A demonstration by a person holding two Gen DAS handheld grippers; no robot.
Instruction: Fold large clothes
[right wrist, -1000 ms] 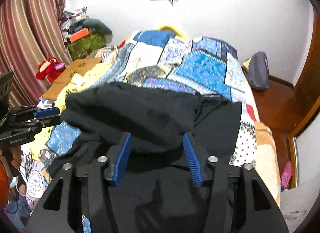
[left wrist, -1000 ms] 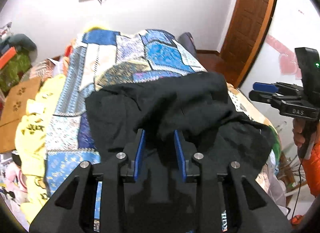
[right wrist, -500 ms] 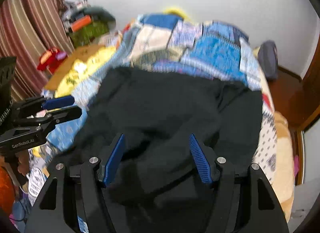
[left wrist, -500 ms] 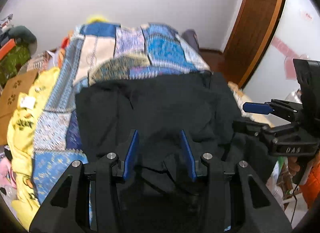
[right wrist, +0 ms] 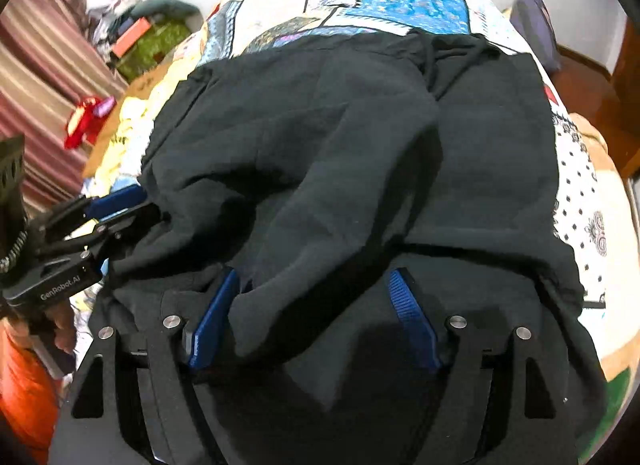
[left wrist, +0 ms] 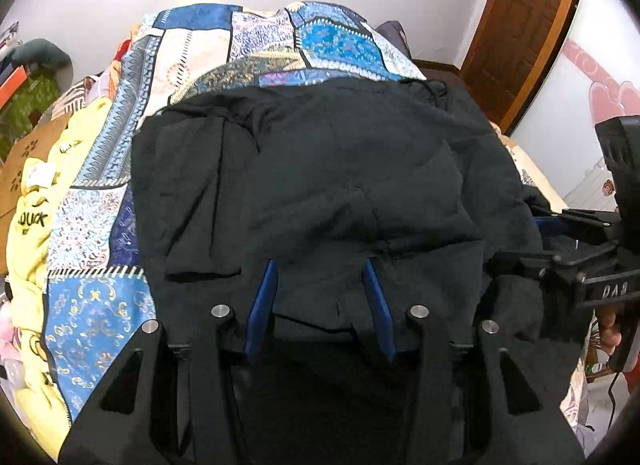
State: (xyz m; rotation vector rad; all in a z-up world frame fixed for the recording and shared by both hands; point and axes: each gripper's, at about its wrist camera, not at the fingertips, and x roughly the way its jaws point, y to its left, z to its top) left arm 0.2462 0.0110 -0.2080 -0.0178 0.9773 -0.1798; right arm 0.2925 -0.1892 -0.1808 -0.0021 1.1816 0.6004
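At 9 o'clock in the left wrist view a yellow blanket (left wrist: 36, 201) lies beside the patchwork quilt (left wrist: 192, 61). The black garment (left wrist: 340, 169) covers the quilt's near half (folded over itself). The left gripper (left wrist: 320, 285) has just been opening; its 2 blue pads stand apart with loose cloth between them. The right gripper (right wrist: 316, 305), toward 3 o'clock, has also been opening, spread wide, a fold lying slack between.

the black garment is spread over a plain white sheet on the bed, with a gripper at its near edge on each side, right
Not quite: in the left wrist view the black garment lies on a blue patchwork quilt, not a plain white sheet. The rest holds: the left gripper and right gripper sit at its near edge.
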